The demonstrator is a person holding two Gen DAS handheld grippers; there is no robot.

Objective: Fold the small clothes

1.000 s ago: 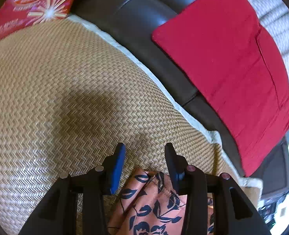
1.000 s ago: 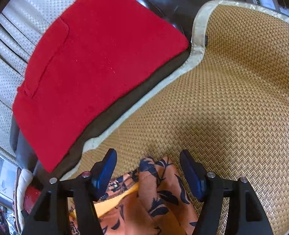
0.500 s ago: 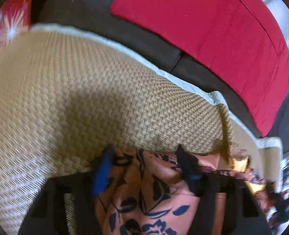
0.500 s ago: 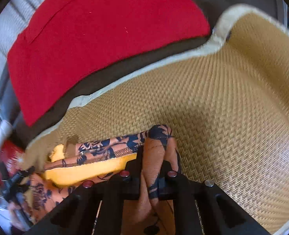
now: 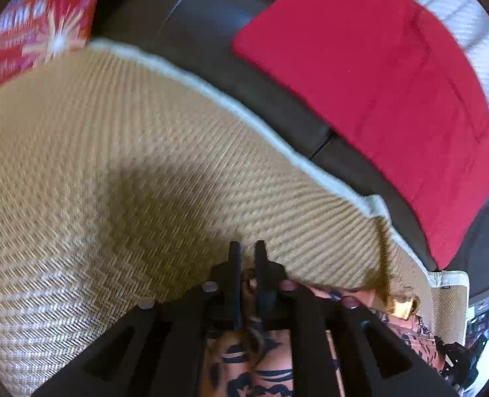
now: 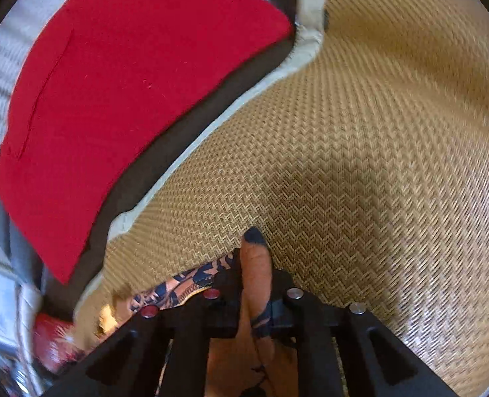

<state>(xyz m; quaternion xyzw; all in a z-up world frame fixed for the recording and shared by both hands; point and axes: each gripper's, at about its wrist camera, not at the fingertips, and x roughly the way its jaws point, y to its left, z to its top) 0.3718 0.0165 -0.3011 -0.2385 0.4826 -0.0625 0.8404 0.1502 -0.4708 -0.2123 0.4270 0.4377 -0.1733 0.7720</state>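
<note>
The small garment (image 5: 261, 364) is orange-pink cloth with a dark blue leaf print and a yellow inside. It lies on a woven straw mat (image 5: 112, 165). In the left wrist view my left gripper (image 5: 247, 251) has its jaws closing, nearly together, with an edge of the garment pinched between them. In the right wrist view a fold of the same garment (image 6: 191, 281) sticks up between the fingers of my right gripper (image 6: 256, 264). Those jaws are easing open slightly, but the pads still press on the cloth. The rest of the garment is hidden under the grippers.
A folded red cloth (image 5: 376, 82) lies on the dark leather seat (image 5: 194, 16) beyond the mat's pale hem; it shows as the red cloth (image 6: 128, 82) at upper left. A red printed bag (image 5: 29, 33) sits far left. A white perforated cushion (image 5: 459, 16) is behind.
Both grippers stood open over the garment's edge a second ago. Each has since dropped and closed on the cloth, the right one first, and the edge is now bunched between the fingers.
</note>
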